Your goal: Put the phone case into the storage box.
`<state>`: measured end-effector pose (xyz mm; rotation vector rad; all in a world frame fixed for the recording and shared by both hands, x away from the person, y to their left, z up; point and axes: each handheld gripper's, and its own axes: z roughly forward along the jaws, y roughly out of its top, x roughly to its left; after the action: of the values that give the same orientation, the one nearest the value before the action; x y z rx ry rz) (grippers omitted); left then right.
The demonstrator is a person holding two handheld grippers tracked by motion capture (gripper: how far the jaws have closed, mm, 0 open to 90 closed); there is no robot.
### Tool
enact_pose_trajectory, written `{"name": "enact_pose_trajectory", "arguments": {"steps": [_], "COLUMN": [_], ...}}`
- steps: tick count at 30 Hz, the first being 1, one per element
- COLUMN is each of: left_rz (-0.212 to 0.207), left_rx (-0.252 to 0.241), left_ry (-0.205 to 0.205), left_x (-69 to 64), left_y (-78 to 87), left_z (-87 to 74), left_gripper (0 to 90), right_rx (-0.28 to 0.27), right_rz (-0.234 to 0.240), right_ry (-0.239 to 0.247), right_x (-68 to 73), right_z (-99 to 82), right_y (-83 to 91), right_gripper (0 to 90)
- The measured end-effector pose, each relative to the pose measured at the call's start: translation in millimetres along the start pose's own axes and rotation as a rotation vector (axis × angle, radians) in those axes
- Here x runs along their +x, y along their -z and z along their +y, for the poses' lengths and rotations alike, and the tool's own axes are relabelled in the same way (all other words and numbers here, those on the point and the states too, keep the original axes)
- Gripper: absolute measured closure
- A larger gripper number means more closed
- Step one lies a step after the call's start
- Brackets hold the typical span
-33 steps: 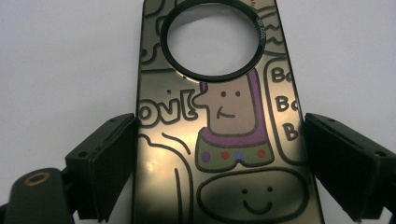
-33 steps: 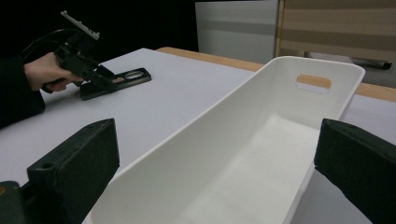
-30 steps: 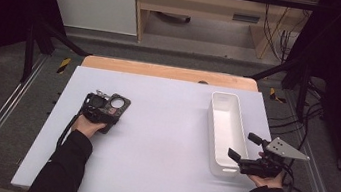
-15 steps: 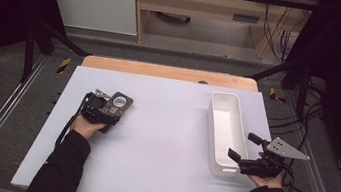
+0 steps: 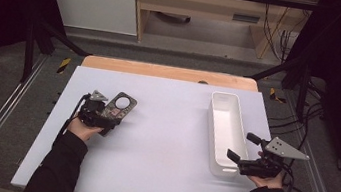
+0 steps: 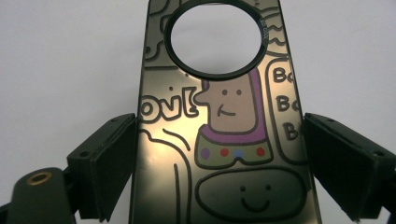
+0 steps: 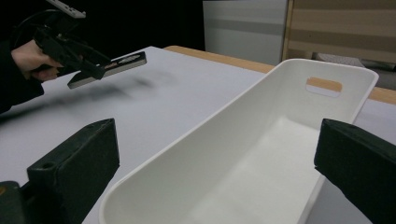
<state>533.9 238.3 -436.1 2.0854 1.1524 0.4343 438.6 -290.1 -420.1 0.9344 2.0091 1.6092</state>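
A pale tabletop (image 5: pixel 162 140) sits in a dark room with a wooden bench behind, and over its left side the left gripper (image 5: pixel 105 112) has the phone case (image 5: pixel 118 109) clamped by its long edges, held clear of the surface with a shadow beneath it. The left forearm comes in from the bottom edge, angled up and to the right, the case pointing away from the hand, its cartoon print and round camera hole (image 6: pixel 215 39) facing up. On the right, the right gripper (image 5: pixel 242 149) hovers level at the near end of the white bin (image 5: pixel 224 129), jaws spread wide with nothing between them, hand cupped underneath.
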Motion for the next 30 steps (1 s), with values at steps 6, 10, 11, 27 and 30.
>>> {"name": "enact_pose_trajectory", "arguments": {"steps": [6, 10, 11, 27, 30], "left_rz": [-0.021, -0.040, -0.042, -0.139, -0.157], "left_rx": [-0.026, -0.037, -0.040, -0.059, -0.061], "left_ry": [-0.033, -0.047, -0.054, -0.125, -0.141], "left_x": [-12.0, -19.4, -20.8, -48.3, -53.9], "left_y": [7.8, 12.1, 13.7, 26.5, 28.7], "left_z": [0.3, 0.1, 0.2, -1.6, -1.6], "left_gripper": [11.6, 11.6, 11.6, 11.7, 11.7], "right_rx": [0.011, 0.022, 0.024, 0.087, 0.093], "right_rz": [0.017, 0.038, 0.042, 0.107, 0.121], "right_ry": [0.025, 0.040, 0.044, 0.102, 0.115], "right_x": [4.6, 7.2, 7.8, 25.5, 29.8], "right_z": [3.7, 5.5, 5.9, 15.7, 18.9], "right_y": [-1.6, -3.1, -3.4, -11.8, -12.7], "right_gripper": [0.5, 0.5, 0.5, 0.7, 0.7]}}
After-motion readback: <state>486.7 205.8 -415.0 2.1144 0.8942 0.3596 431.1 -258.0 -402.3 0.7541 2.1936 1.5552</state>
